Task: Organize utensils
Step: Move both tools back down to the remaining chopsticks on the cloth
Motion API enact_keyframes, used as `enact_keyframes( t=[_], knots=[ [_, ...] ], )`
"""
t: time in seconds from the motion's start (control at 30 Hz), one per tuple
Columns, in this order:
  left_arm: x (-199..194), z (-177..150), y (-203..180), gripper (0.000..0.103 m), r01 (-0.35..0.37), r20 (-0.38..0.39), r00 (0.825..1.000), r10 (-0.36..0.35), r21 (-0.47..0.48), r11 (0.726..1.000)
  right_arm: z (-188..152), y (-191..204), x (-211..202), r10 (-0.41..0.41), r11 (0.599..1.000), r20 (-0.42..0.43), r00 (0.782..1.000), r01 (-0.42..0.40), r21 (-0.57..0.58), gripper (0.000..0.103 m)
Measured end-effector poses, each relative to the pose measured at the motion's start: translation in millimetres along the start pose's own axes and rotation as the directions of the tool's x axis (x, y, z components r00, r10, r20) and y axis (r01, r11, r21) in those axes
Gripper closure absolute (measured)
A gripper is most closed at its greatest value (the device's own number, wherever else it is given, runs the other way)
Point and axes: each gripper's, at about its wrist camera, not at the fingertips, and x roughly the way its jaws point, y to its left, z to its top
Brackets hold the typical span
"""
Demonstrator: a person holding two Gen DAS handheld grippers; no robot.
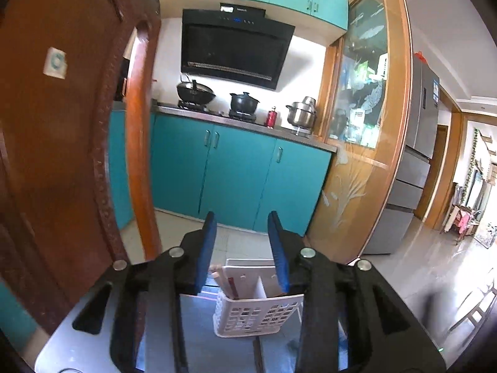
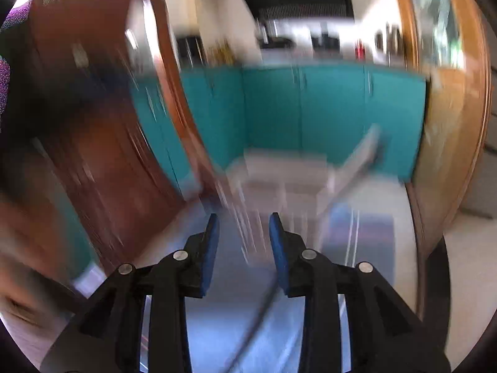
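A white slotted utensil basket [image 1: 257, 314] stands on a glossy table [image 1: 198, 342], low in the left wrist view. Pale chopsticks [image 1: 222, 279] lean in its left compartment. My left gripper [image 1: 242, 220] is open and empty, raised above and in front of the basket. The right wrist view is heavily motion-blurred. The basket [image 2: 279, 186] shows there as a white smear ahead, with a pale utensil [image 2: 360, 152] leaning out to its right. My right gripper [image 2: 243, 220] is open and empty, short of the basket. A thin dark streak [image 2: 261, 314] lies on the table below it.
A brown wooden door [image 1: 62, 124] stands close on the left. Teal kitchen cabinets [image 1: 236, 168] with a stove, pots and range hood lie beyond. A glass sliding door [image 1: 363, 124] and a fridge [image 1: 416, 155] are at the right.
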Motion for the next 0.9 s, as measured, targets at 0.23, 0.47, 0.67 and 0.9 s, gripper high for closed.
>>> enact_keyframes(
  t=[0.23, 0.47, 0.67, 0.9],
  knots=[
    [-6, -15, -10, 0.058, -0.017, -0.012, 1.000, 0.018, 0.089, 0.996, -64, -1, 107, -0.084, 0.994, -0.385, 0.919, 0.102, 0.027, 0.070],
    [8, -56, -17, 0.058, -0.029, -0.062, 0.997, 0.038, 0.139, 0.990, -71, 5, 112, -0.033, 0.988, -0.391, 0.920, 0.089, 0.125, 0.091],
    [26, -99, 7, 0.058, -0.062, -0.169, 0.982, 0.087, 0.147, 0.987, -72, -26, 76, 0.212, 0.895, -0.243, 0.946, -0.088, 0.437, 0.091],
    [51, -121, 29, 0.058, -0.054, -0.337, 0.938, 0.076, 0.075, 0.996, -81, -50, 68, 0.176, 0.862, -0.243, 0.954, -0.030, 0.506, 0.090]
  ],
)
